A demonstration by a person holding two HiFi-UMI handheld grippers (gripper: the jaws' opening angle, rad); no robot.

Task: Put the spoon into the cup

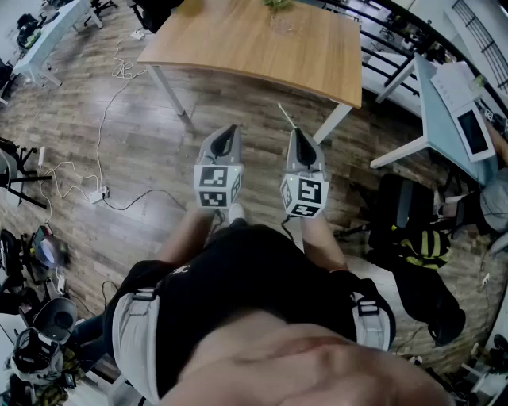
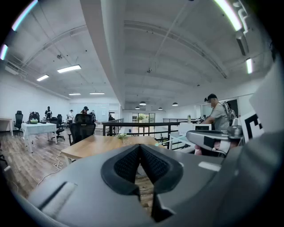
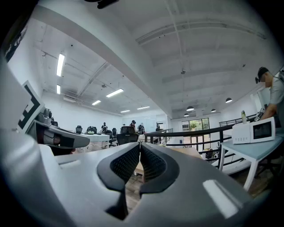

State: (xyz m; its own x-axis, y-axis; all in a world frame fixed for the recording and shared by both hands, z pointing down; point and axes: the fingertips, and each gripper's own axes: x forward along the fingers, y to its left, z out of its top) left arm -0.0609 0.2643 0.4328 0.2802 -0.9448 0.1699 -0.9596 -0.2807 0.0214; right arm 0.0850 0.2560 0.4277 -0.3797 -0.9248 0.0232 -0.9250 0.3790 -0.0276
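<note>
Two grippers, the left gripper [image 1: 232, 128] and the right gripper [image 1: 294, 132], are pointing forward side by side, each with its jaws pressed together on nothing. Both are hanging over the wood floor [image 1: 119, 151], short of a wooden table [image 1: 254, 44] carrying a small plant [image 1: 276, 5]. The spoon and cup are not showing clearly in any view.

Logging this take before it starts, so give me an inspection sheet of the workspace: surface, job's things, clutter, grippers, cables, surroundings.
Surface: wooden table, small plant at its far edge; the rest of the visible top is bare.
Job's things: nothing seen; no spoon or cup in view.
Clutter: black-and-yellow bag on the floor at right.
Grippers: left hand-held gripper and right hand-held gripper both shut, empty, held short of the table.
Cables: white cable and power strip on the floor at left.
Surroundings: open office; white desk with microwave, black railing.
</note>
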